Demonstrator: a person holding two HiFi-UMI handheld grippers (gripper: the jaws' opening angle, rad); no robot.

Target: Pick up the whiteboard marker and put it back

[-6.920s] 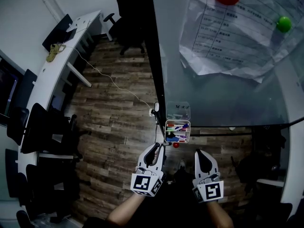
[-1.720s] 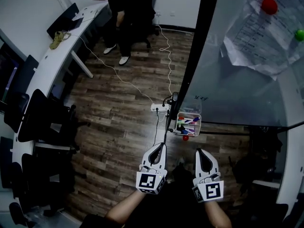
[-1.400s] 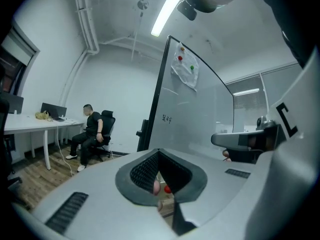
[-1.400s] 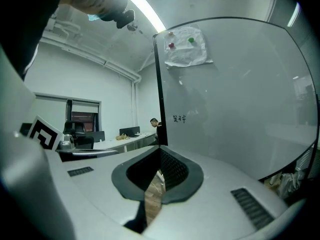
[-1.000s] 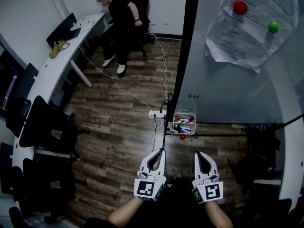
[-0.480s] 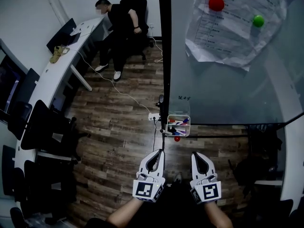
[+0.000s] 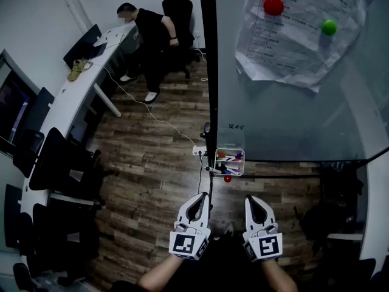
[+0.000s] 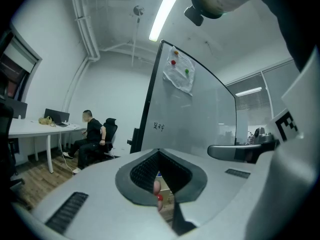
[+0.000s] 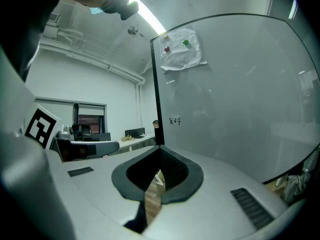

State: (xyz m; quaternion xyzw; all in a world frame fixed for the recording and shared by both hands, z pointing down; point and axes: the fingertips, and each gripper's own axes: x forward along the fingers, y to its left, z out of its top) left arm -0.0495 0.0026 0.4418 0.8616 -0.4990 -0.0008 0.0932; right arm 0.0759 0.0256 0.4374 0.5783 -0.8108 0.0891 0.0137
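In the head view, the marker tray [image 7: 229, 162] on the whiteboard [image 7: 292, 114] sits farther ahead of your grippers than some seconds back, when it lay just beyond their tips. The whiteboard markers [image 7: 231, 158] lie in it, so this fits either a finished return or a pause before reaching; I cannot tell which marker is yours. The left gripper [image 7: 206, 194] and right gripper [image 7: 249, 198] are pressed together and carry nothing. A power strip [image 7: 199, 150] and its cable lie on the floor between you and the tray. A seated person [image 7: 149, 35] is well off. The left gripper view shows the tips meeting, with a red magnet [image 8: 159, 197] visible beyond them. The right gripper view shows the same, with only floor beyond.
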